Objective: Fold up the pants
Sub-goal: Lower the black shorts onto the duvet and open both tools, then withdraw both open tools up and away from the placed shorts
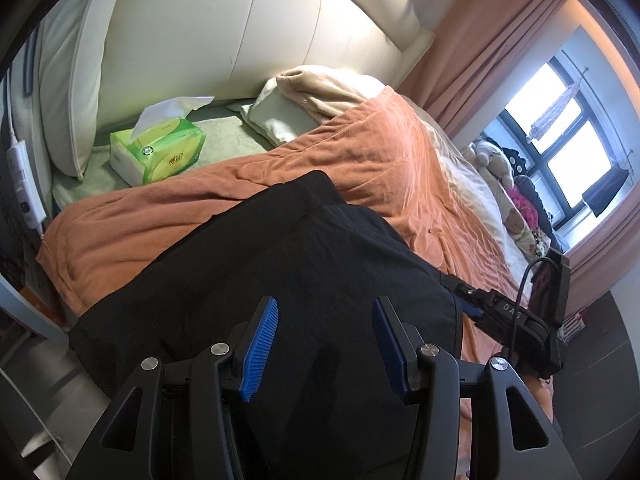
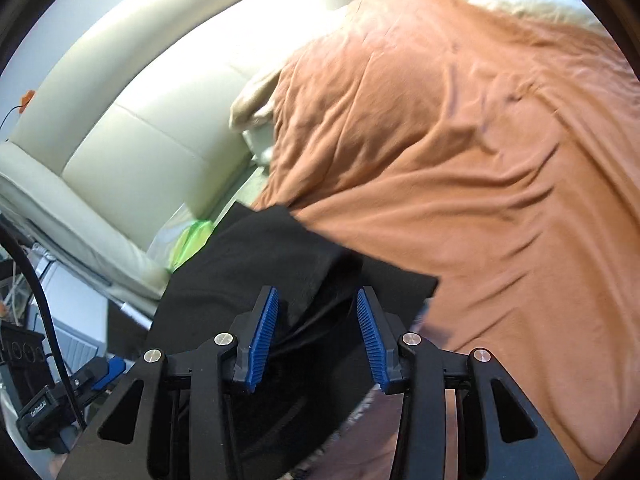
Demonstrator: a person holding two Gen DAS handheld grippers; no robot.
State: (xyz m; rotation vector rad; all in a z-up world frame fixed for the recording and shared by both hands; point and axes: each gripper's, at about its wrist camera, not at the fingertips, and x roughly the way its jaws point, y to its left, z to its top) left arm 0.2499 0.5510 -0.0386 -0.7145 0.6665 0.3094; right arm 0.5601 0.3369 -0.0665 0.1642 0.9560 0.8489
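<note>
Both tongs stand apart over the black pants [image 1: 304,264], and neither clamps the cloth. From the left wrist view, the left tongs [image 1: 325,312] hover with their blue ribbed pads [image 1: 262,348] spread wide, the dark fabric lying below and between them without pressing on either pad. From the right wrist view, the right tongs [image 2: 317,300] are also parted, somewhat less widely, with a raised fold of the pants rising between the pads [image 2: 262,342]; whether the cloth brushes the left pad there I cannot tell, but it is not pinched.

The pants lie spread on the near side of the bed, on top of an orange blanket [image 1: 248,184], with one hemmed edge pointing toward the headboard. The right tongs show in the left wrist view at the pants' right-hand edge, a black cable running from their body.

Beyond the pants, a green pack of tissues [image 1: 158,150] sits on the pale sheet near the cream padded headboard [image 1: 248,40], well apart from the cloth. A cream pillow [image 1: 280,118] with a beige throw [image 1: 320,88] on it lies just beside the blanket's far edge. Stuffed toys [image 1: 496,160] rest by the window [image 1: 560,136], framed by pink curtains [image 1: 492,52].
</note>
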